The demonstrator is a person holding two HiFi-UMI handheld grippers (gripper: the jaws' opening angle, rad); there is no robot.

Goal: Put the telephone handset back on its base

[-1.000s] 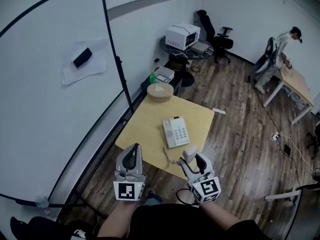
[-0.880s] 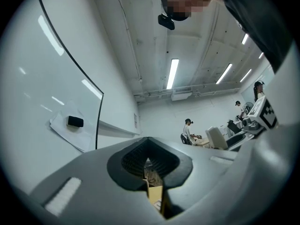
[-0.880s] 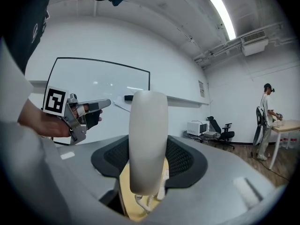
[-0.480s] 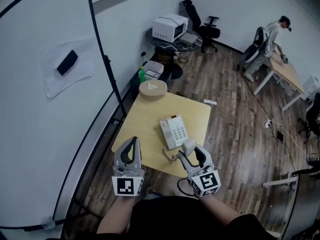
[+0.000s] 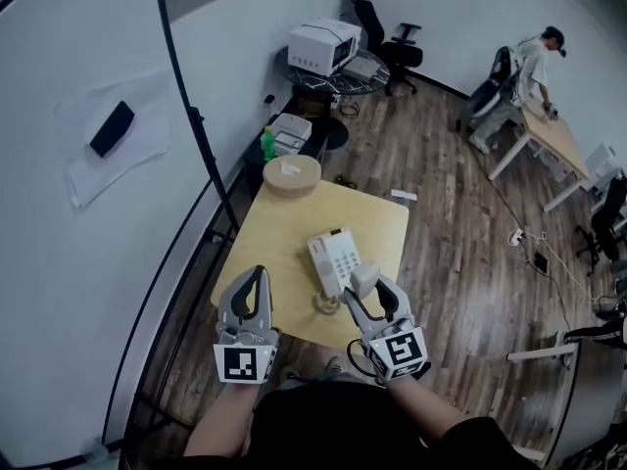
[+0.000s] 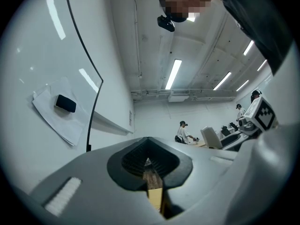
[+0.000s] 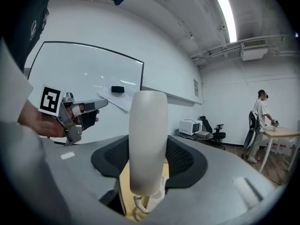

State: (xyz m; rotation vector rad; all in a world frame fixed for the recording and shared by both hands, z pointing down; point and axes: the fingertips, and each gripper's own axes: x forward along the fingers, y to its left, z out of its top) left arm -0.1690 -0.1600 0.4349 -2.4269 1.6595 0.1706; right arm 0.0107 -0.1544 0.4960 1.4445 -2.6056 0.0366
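The right claw [image 5: 366,297] grips the handset [image 7: 147,144] upright, jaws wide around it, hovering near the base [image 5: 331,260] on the desk [image 5: 284,225]. The left claw [image 5: 257,280] is closed and empty. Risk: the coiled cord [image 5: 321,304] could snag, or the handset could land askew.

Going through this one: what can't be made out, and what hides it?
- Right gripper view: the handset, clamped in the right gripper, hides the cradle of the base.
- Head view: the base's keys are too small to read.
- Left gripper view: the left gripper's own body blocks the table; only a sliver shows.
- Head view: the dark object on the whiteboard is too small to name.
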